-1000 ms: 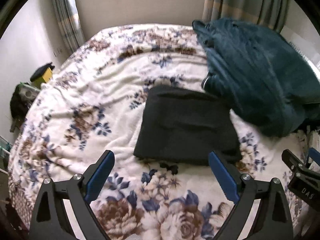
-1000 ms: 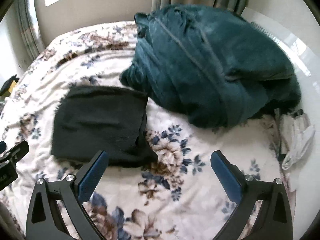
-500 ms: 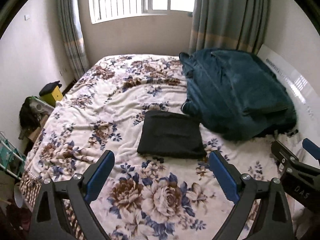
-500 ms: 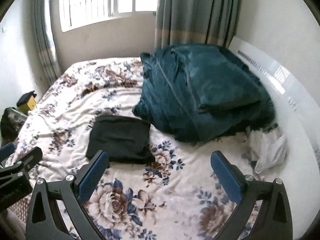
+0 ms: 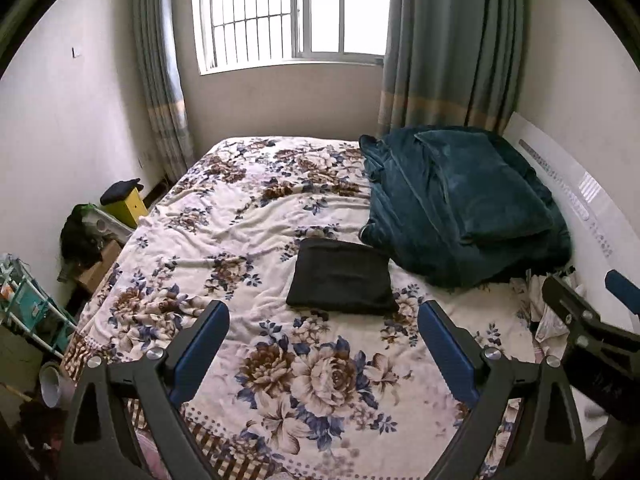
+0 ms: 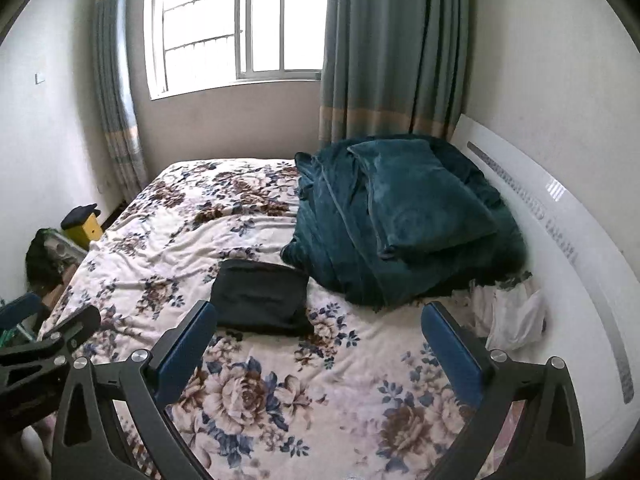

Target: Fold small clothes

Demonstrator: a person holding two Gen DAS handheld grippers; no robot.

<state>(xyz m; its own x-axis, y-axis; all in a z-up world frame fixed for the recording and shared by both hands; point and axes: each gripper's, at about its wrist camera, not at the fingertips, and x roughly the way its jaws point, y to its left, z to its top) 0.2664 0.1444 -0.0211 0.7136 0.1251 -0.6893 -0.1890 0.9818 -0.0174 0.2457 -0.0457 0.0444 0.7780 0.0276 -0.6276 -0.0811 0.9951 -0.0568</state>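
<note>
Nearest the cameras, both tools are held above the foot of the bed [image 5: 132, 264]. The left gripper [image 5: 322, 344] has its fingers [image 5: 200, 344] spread wide with nothing between them, and the right gripper [image 6: 318, 344] is likewise released and empty. Below them lies the floral blanket [image 5: 320, 376], wrinkled but bare at this end.

Further in, near the middle of the bed, the black garment [image 5: 340, 276] rests as a neat flat rectangle with squared edges, well apart from both tools. It looks fully folded, so that piece seems done.

Just beyond it, touching its far right corner, sits a heap of teal bedding [image 5: 460, 208]. Some pale crumpled cloth [image 6: 516, 316] lies by the headboard on the right; whether it is another small piece waiting to be folded cannot be told. Behind everything are the window [image 5: 292, 12] and curtains.
</note>
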